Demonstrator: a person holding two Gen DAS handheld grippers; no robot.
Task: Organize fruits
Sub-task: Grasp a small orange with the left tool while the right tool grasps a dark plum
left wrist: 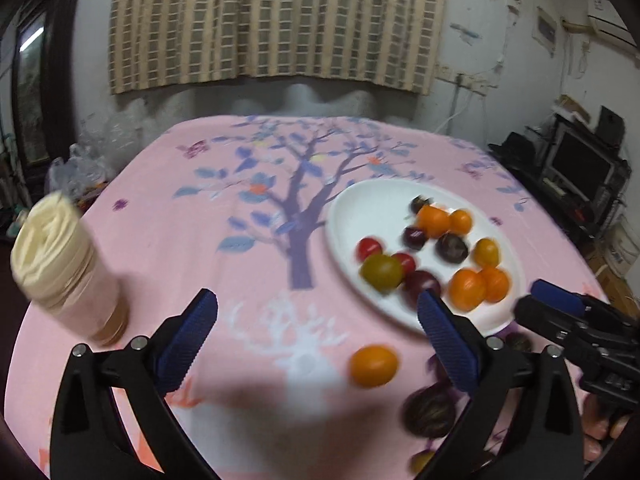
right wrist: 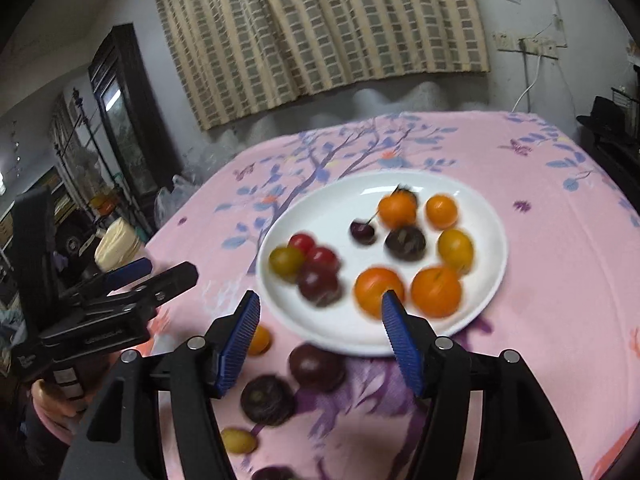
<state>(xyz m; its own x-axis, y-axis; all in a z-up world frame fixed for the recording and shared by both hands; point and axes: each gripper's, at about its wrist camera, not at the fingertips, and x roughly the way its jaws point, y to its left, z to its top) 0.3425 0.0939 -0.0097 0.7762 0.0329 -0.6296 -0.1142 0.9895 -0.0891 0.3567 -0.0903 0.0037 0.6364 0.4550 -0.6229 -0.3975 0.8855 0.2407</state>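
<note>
**Fruits split between white plate and pink cloth, both grippers empty**

Fruits [right wrist: 400, 248] lay mostly on a white plate [right wrist: 320, 216], ahead of both sets of jaws; the rest sat loose on the pink tablecloth [right wrist: 540, 240]. Most were round, so no long axis could be told. One dark cherry [right wrist: 363, 232] on the plate pointed its stem up and to the right, away from the jaws.

The left gripper [left wrist: 318, 340] had its jaws wide apart with nothing between the pads. A loose orange fruit [left wrist: 374, 365] lay on the cloth in the gap, nearer the right-hand finger, and a dark plum [left wrist: 430, 416] lay just inside that finger.

The right gripper [right wrist: 320, 340] had its jaws apart and empty. Two dark plums [right wrist: 317, 366] lay on the cloth between its fingers, just short of the plate's near rim, and a small yellow fruit [right wrist: 239, 440] lay by the left-hand finger.

Only the left wrist view showed a cream-lidded jar [left wrist: 66, 264], tilted, beyond the left-hand finger. Only the right wrist view showed the person's hand [right wrist: 52, 400] gripping the left tool. Both views were motion-blurred.
</note>
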